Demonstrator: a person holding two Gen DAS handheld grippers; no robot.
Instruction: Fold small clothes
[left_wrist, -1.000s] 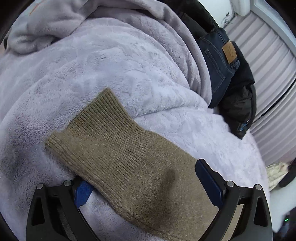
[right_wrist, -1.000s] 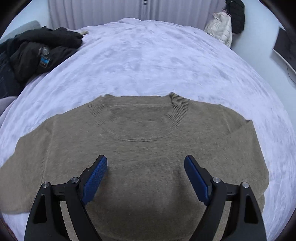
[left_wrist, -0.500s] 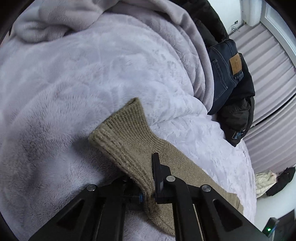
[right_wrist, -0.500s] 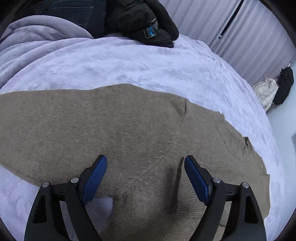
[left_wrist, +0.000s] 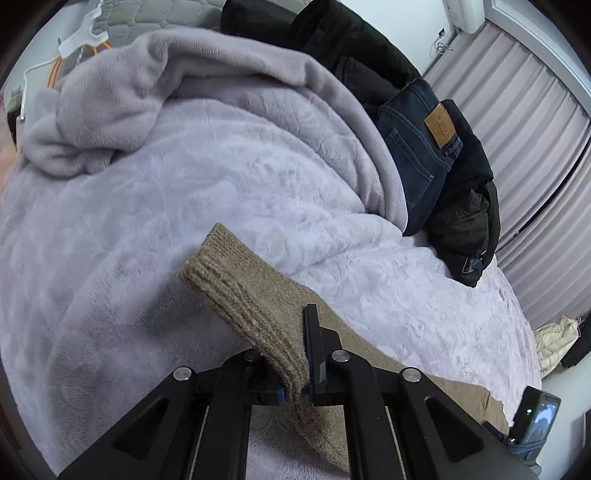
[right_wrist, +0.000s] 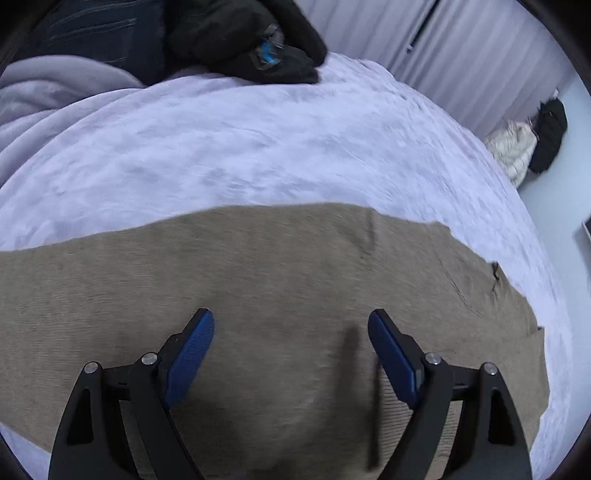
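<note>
Fingers: left gripper (left_wrist: 301, 373) clamped on sweater cuff (left_wrist: 236, 284) | right gripper (right_wrist: 291, 354) spread wide above sweater (right_wrist: 258, 280) | lilac blanket (right_wrist: 258, 147) beneath

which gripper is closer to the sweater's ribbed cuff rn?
Left. The left gripper is shut on the sweater sleeve just behind the ribbed cuff. The right gripper hangs open over the sweater body; no cuff shows in its view.

Olive-brown knit sweater (right_wrist: 280, 295) spread flat on lavender blanket (right_wrist: 258, 147); ribbed sleeve cuff (left_wrist: 236, 288) lifted.
</note>
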